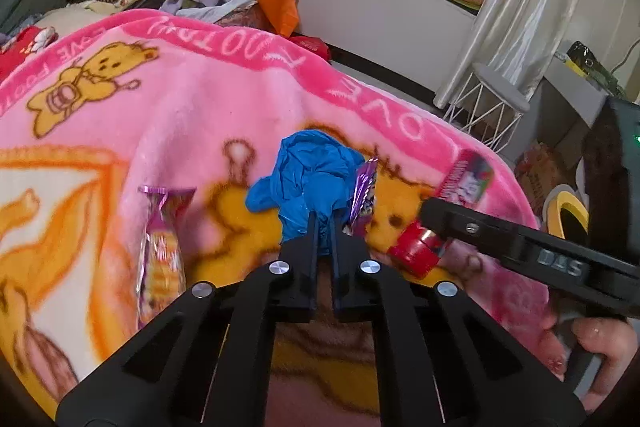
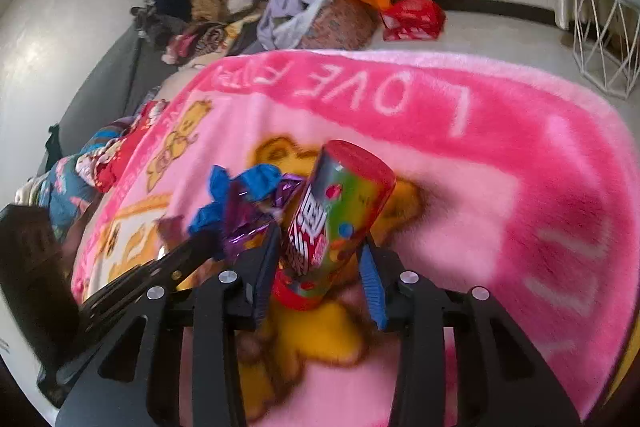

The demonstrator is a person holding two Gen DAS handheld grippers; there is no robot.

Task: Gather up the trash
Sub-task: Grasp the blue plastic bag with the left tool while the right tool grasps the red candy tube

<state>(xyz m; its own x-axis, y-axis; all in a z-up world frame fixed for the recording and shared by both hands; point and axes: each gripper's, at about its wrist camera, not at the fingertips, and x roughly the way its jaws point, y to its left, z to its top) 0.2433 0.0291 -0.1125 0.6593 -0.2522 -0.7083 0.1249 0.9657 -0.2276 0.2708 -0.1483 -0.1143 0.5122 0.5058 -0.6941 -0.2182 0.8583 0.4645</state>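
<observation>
On a pink blanket (image 1: 200, 99) spread over the bed lies the trash: a crumpled blue wad (image 1: 308, 179), two purple wrappers, one just right of the wad (image 1: 365, 193) and one well to its left (image 1: 160, 247), and a small printed can (image 2: 334, 223) with a red end.

Left gripper (image 1: 323, 227): jaws pressed together, pinching the near edge of the blue wad. The wad looks thin, soft and very light; any fold should serve as a hold, though it may tear or slip free.

Right gripper (image 2: 318, 263): jaws partly spread either side of the can; contact with the pads cannot be told. The can is probably stiff, light and smooth, so it is best taken across its middle.

The left view alone shows the far wrapper and the person's hand (image 1: 596, 351) on the right tool; the right view alone shows the can's full printed side.
</observation>
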